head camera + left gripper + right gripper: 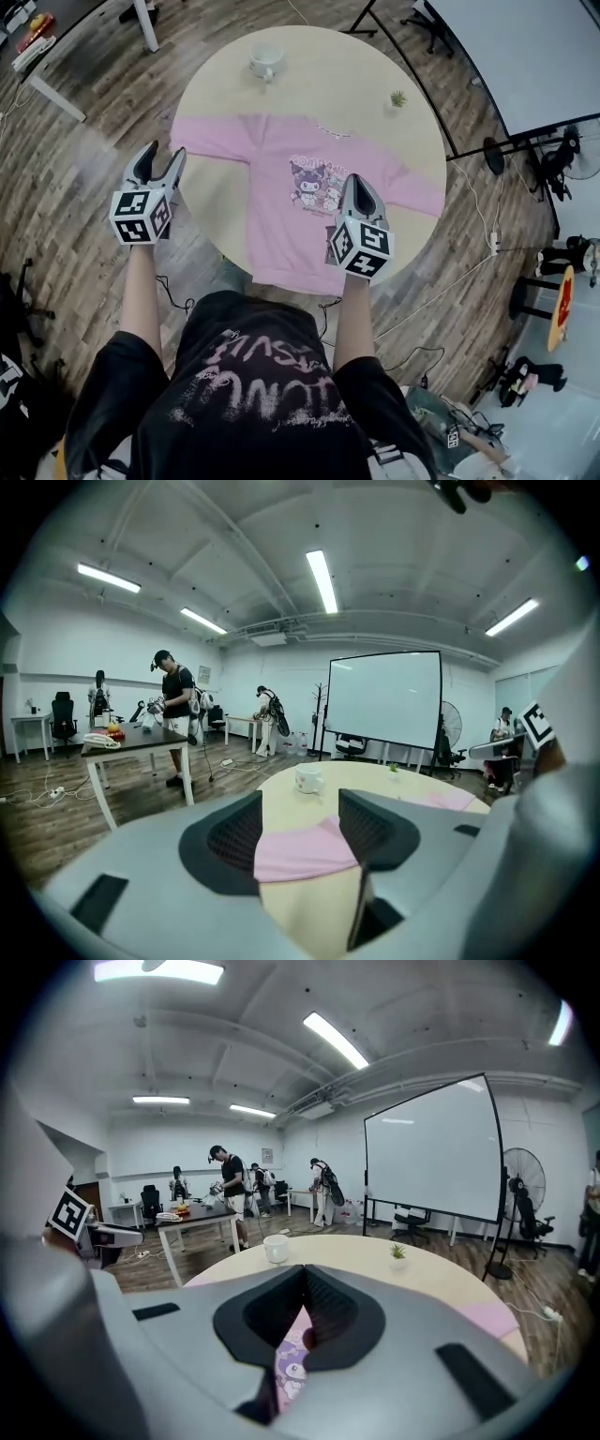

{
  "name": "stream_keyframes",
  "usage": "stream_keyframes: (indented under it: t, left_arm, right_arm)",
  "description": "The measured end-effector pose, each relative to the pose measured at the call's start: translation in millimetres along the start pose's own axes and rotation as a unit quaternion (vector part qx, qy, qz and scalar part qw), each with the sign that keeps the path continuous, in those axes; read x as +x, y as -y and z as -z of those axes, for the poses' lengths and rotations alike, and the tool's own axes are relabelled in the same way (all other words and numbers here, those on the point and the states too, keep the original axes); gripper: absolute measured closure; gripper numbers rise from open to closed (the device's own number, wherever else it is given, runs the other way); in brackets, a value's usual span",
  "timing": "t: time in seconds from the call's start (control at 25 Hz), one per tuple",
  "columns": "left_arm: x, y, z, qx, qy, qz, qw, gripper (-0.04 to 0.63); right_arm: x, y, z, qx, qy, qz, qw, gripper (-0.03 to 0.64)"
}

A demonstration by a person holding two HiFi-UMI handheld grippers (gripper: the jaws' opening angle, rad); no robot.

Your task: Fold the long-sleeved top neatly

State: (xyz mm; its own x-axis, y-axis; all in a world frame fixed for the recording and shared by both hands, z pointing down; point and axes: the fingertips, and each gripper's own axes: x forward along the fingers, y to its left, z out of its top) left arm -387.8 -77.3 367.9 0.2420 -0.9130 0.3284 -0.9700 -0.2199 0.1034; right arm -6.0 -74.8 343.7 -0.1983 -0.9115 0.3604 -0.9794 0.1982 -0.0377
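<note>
We see the pink long-sleeved top (272, 169) spread flat, sleeves out, on the round surface (319, 80), below a cup (265, 61) and a small plant (398, 97). The left tool (158, 162) is released beside one cuff. The right tool (357, 184) is clenched empty over the printed front.

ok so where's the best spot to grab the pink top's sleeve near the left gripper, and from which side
Probably the cuff end of that sleeve, coming in from the table's left edge with the open left gripper. The pink top lies flat, front up, that sleeve stretched straight out with its cuff near the rim, so the fingers can pinch its end.
</note>
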Motion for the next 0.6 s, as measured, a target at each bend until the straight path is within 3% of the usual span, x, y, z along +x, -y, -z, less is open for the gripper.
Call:
stream_keyframes:
  t: [0.2,0.6]
  left_arm:
    - [27,-37,6,-0.011,-0.012,0.006,0.9998,0.344]
    - [54,-75,34,-0.015,-0.036,-0.007,0.9992,0.344]
  right_arm:
    - [41,-27,-3,-0.006,-0.016,0.002,1.000,0.612]
    - [96,-63,14,-0.007,-0.042,-0.034,0.999,0.612]
